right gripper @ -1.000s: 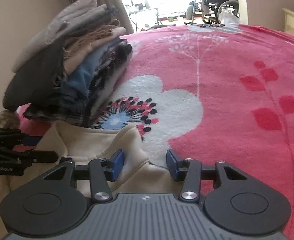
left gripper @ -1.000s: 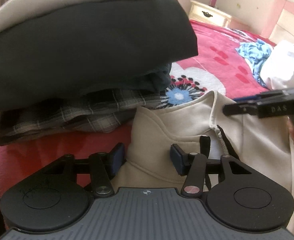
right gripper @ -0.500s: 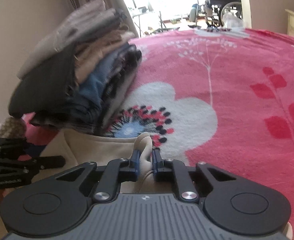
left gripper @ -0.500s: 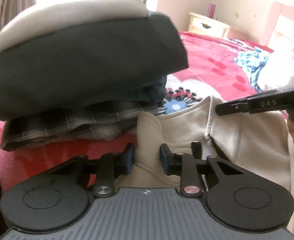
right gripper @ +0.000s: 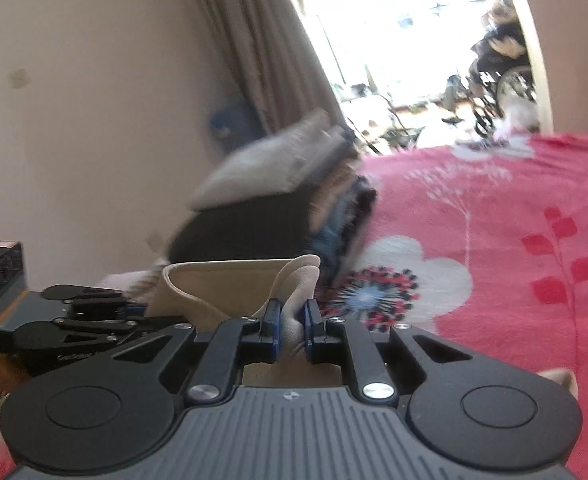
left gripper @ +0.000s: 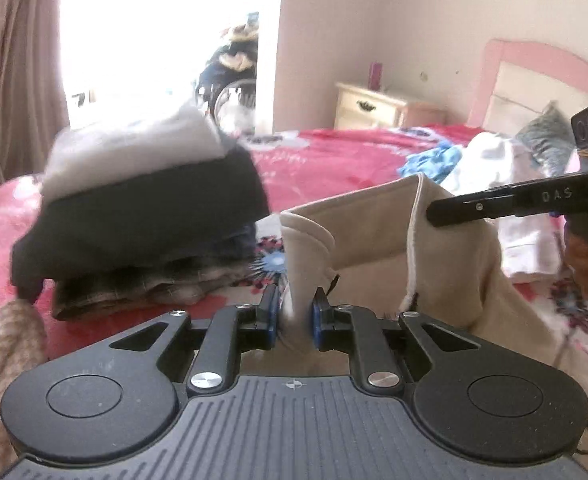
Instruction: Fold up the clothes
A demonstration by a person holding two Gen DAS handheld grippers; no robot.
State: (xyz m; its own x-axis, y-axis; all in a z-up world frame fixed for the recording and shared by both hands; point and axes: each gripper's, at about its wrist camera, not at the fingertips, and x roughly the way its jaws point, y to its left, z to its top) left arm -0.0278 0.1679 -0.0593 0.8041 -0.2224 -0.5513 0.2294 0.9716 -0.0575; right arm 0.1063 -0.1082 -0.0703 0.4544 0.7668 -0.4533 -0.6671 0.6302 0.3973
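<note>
A bed with a pink floral blanket (right gripper: 494, 200) carries a stack of folded clothes (left gripper: 142, 216) and loose garments (left gripper: 490, 160).

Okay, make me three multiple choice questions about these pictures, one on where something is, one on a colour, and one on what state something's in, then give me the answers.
1. Where is the stack of folded clothes relative to the beige garment in the left wrist view?
A. to its left
B. on top of it
C. to its right

2. What is the main colour of the bedspread?
A. green
B. pink-red
C. grey

3. What is the right gripper doing?
A. standing wide open over the bed
B. shut on nothing
C. shut on a fold of the beige garment

Answers:
1 A: the stack lies left of the garment on the bed.
2 B: pink-red with white flowers.
3 C: beige fabric is pinched between its blue pads.
</note>
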